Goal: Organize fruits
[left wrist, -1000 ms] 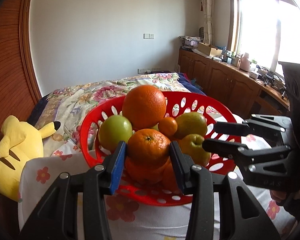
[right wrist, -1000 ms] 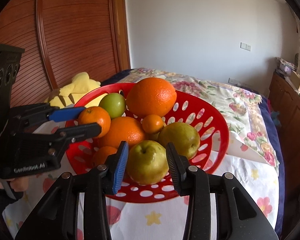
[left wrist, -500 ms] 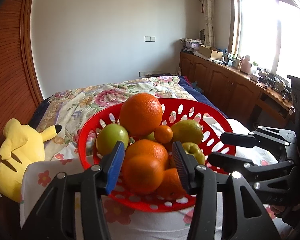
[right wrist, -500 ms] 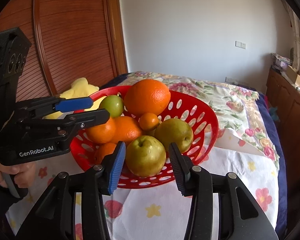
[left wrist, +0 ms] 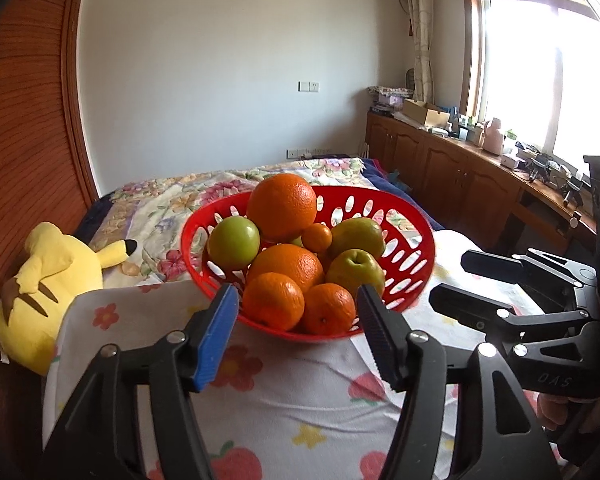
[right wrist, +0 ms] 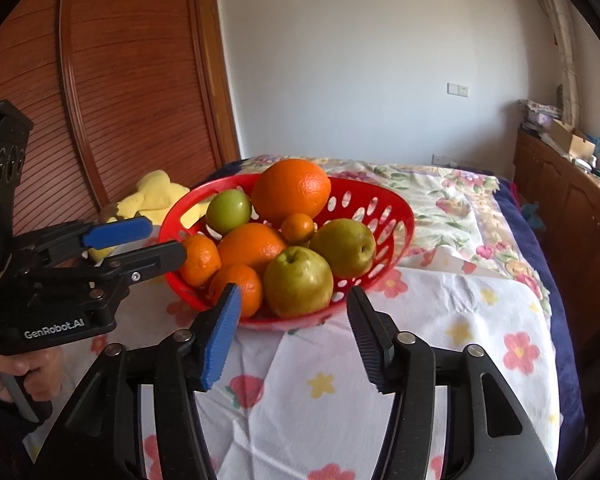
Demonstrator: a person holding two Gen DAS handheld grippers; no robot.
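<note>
A red perforated basket [left wrist: 416,236] [right wrist: 396,216] stands on a flowered cloth and holds several fruits: a big orange [left wrist: 282,206] on top, a green apple [left wrist: 233,238], pears [right wrist: 298,282] and smaller oranges [left wrist: 273,300]. My left gripper [left wrist: 296,334] is open and empty, just in front of the basket. My right gripper [right wrist: 292,334] is open and empty, also in front of the basket. Each gripper shows in the other's view, the right one [left wrist: 452,280] at the right and the left one [right wrist: 160,240] at the left.
A yellow plush toy [left wrist: 48,280] lies left of the basket. A flowered bedspread [right wrist: 440,196] stretches behind. Wooden cabinets [left wrist: 452,172] with clutter line the right wall under a window. A wooden sliding door [right wrist: 120,80] is at the left.
Both grippers have opened and drawn back from the basket. The left one let go of a small orange and the right one let go of a pear; both fruits now rest in the basket.
</note>
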